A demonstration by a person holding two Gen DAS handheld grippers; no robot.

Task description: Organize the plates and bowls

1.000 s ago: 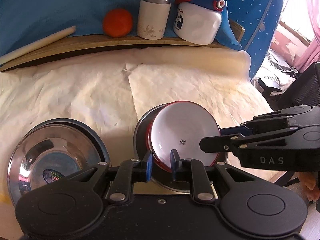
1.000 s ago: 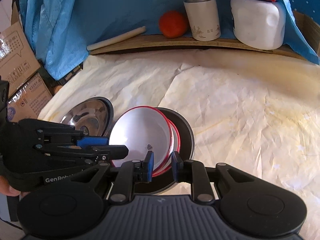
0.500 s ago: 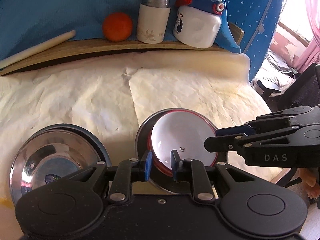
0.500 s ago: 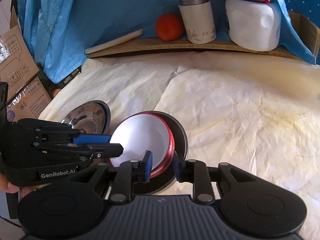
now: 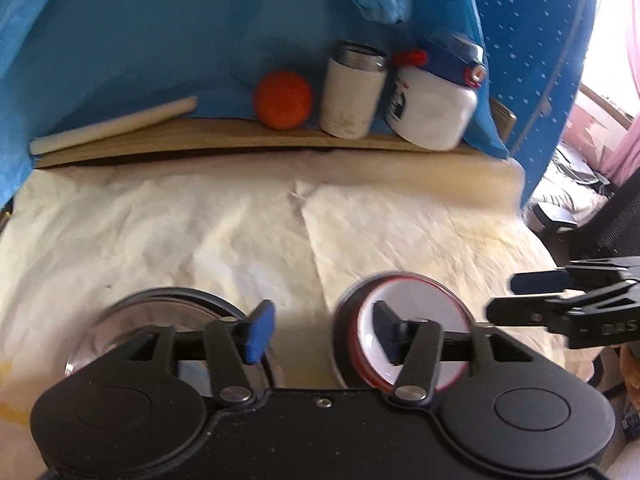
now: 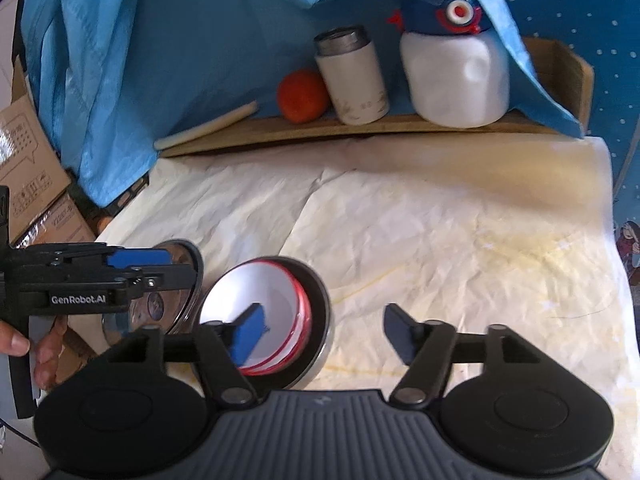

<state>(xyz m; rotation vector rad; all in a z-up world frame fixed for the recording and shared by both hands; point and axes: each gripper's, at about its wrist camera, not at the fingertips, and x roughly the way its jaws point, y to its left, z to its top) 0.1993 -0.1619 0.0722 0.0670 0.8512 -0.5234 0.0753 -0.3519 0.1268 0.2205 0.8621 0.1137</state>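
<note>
Left tool [image 5: 320,330] and right tool [image 6: 324,330] both opening, holding nothing. Red-rimmed white bowl [image 6: 260,292] nested in steel bowl [image 6: 320,300] near worktop's [image 6: 440,240] front edge.

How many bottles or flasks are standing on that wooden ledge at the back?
2. A white flask with a metal top stands right of the orange; a squat white bottle with a blue and red cap stands further right. The blue cloth could hide more.

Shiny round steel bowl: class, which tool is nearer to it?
Left. The left tool hangs over the steel bowl's right rim; the right tool is farther right, by the red-rimmed white bowl. Both tools' jaws are opening, gripping nothing.
</note>
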